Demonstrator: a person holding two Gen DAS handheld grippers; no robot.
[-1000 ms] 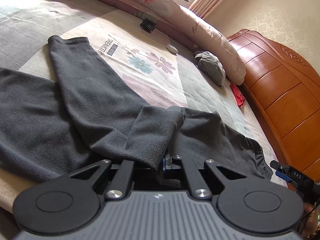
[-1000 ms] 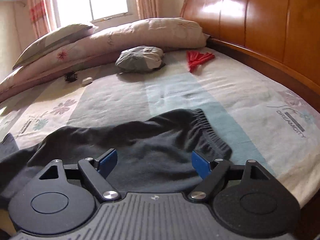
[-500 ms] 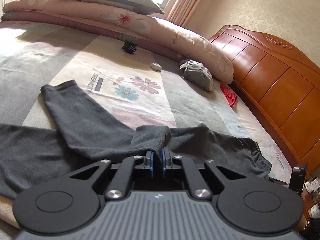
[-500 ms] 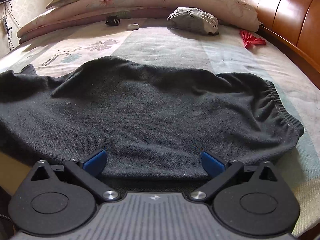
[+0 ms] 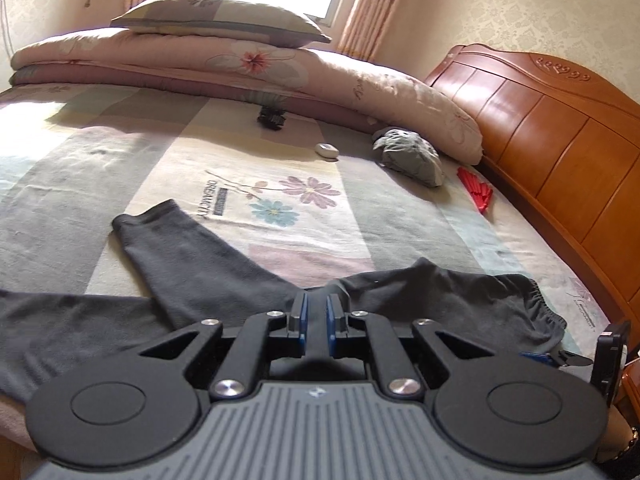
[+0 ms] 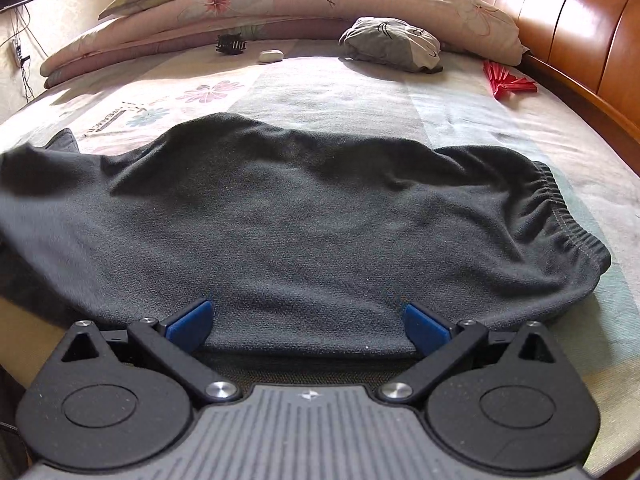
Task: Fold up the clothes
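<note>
Dark trousers [image 6: 304, 216] are spread across the bed [image 6: 480, 112], waistband toward the headboard [image 5: 560, 128]. A pinch of trouser cloth is held in the near-closed jaws of the left gripper [image 5: 316, 322], which are opening slightly. The right gripper [image 6: 308, 320] is spread wide over the near hem, nothing gripped. Judged risk: the thin pinch slipping out, so the fold collapses.
</note>
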